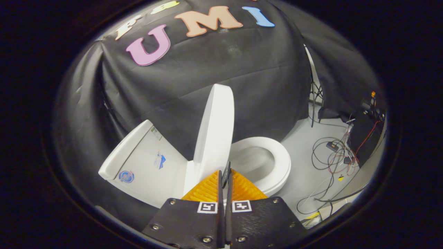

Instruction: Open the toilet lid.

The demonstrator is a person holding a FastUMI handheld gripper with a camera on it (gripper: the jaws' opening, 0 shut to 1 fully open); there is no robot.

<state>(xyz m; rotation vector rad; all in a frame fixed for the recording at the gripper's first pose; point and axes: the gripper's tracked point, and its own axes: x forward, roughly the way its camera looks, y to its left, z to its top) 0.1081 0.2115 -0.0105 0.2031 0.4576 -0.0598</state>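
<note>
toilet lid (214, 128) raised, hand-held gripper (225, 174) closed

The gripper (225, 180) points forward and slightly down, its two orange ribbed fingers (207, 189) brought together so that their inner faces meet along a thin dark seam with almost no gap between them. The tips converge to a narrow point. Behind the fingers sit two black mounting plates, side by side, each carrying a small square black-and-white marker near its inner front corner and fixed with visible screws. Nothing is caught between the fingers.
</note>
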